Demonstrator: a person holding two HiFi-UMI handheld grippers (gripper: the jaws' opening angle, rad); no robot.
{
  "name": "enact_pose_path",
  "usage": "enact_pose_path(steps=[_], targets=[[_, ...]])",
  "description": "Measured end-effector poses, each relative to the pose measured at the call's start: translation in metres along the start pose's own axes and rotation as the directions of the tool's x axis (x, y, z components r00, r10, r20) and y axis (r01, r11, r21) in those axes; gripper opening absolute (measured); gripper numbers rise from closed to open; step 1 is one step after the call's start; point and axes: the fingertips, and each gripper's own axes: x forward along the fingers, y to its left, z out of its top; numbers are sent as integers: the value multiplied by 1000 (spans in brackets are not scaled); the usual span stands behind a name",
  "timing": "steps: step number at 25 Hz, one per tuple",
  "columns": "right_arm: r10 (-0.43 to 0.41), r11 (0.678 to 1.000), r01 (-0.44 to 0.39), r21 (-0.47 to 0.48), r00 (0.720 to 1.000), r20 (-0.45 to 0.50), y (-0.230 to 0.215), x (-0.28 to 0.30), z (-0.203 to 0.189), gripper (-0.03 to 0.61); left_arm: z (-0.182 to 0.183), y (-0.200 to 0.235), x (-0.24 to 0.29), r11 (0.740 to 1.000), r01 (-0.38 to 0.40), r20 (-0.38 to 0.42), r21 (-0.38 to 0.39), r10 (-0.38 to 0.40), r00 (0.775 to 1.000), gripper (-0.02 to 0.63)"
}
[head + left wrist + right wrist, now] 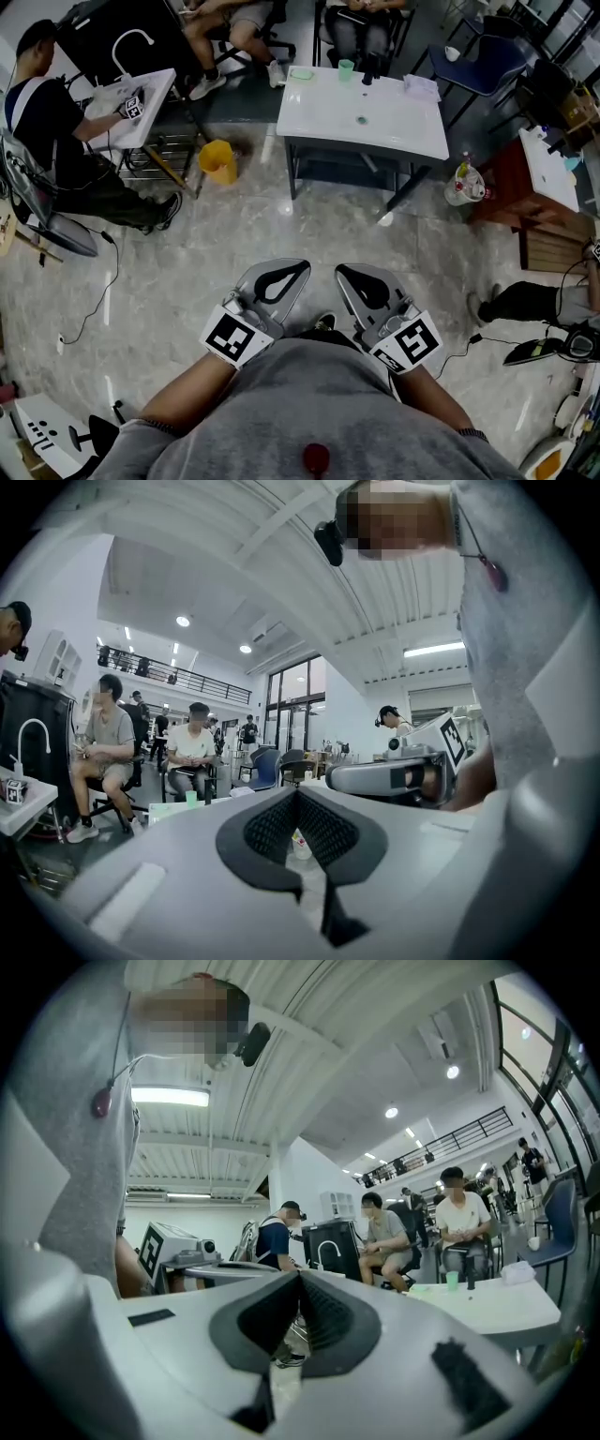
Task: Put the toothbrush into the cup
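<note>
Bare marble floor [281, 216] separates the white rectangular table [403, 127] from the left gripper [301, 265] and right gripper [343, 271], jaws together, empty. A small green cup [346, 67] stands upright at the table's far edge; the toothbrush cannot be made out.

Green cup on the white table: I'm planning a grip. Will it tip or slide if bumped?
The small green plastic-looking cup seems thin and light, so a bump would probably tip it. It stands upright on the glossy white table, so it may slide easily. Its contents cannot be seen.
</note>
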Motion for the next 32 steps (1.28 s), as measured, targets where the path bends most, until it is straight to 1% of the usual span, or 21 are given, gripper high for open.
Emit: enact_pose_path(steps=[7, 10, 15, 20, 32], targets=[[45, 999, -45, -9, 999, 16, -19, -14, 11, 14, 12, -7, 23, 999, -43, 18, 33, 42, 999, 6], [60, 998, -59, -15, 998, 20, -25, -16, 12, 14, 14, -9, 30, 998, -57, 17, 22, 57, 998, 6], [73, 997, -73, -15, 997, 23, -37, -8, 11, 14, 12, -4, 39, 998, -39, 5, 39, 39, 999, 6], [83, 996, -82, -16, 997, 12, -49, 19, 6, 14, 8, 25, 45, 999, -40, 12, 26, 40, 999, 6], [37, 999, -37, -28, 999, -3, -90, 107, 16, 15, 22, 118, 69, 999, 18, 26, 31, -19, 999, 6]])
